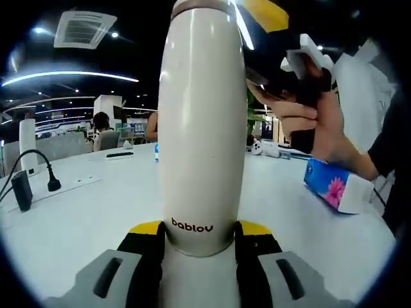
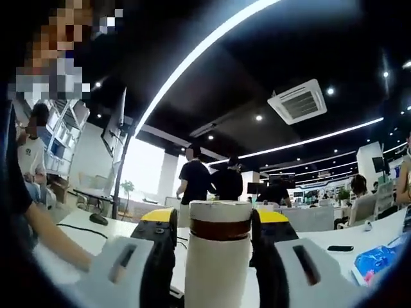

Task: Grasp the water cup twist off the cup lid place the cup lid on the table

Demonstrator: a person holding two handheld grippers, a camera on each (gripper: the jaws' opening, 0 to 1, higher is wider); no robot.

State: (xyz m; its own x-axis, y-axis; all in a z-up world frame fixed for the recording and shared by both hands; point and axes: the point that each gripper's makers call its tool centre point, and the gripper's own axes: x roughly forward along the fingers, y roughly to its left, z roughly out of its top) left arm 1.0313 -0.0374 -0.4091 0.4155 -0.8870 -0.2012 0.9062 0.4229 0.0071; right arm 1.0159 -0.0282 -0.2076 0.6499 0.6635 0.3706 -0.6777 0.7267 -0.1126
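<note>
The big white desk (image 1: 77, 218) is carrying everything here. The tall cream metal water cup (image 1: 202, 128) is standing straight up on the desk, with its long side pointing up and down. In the left gripper view, the left tool (image 1: 201, 239) is hugging the bottom part of the water cup, one yellow-tipped jaw on each side, clamped on it. In the right gripper view, the right tool (image 2: 218, 231) is sitting up high, with its two jaws on either side of the round cream cup lid (image 2: 219, 210) and the brown ring just under it. The jaws are looking pressed against the lid, so the right tool is the one for twisting while the left one is keeping the cup steady. The lid is on the cup, so I cannot tell what is inside. A blue tissue pack with a pink flower (image 1: 335, 187) is lying near the desk's right edge, beside a person's hand (image 1: 318, 122). A black plug and cable (image 1: 45, 176) are resting near the left edge.
</note>
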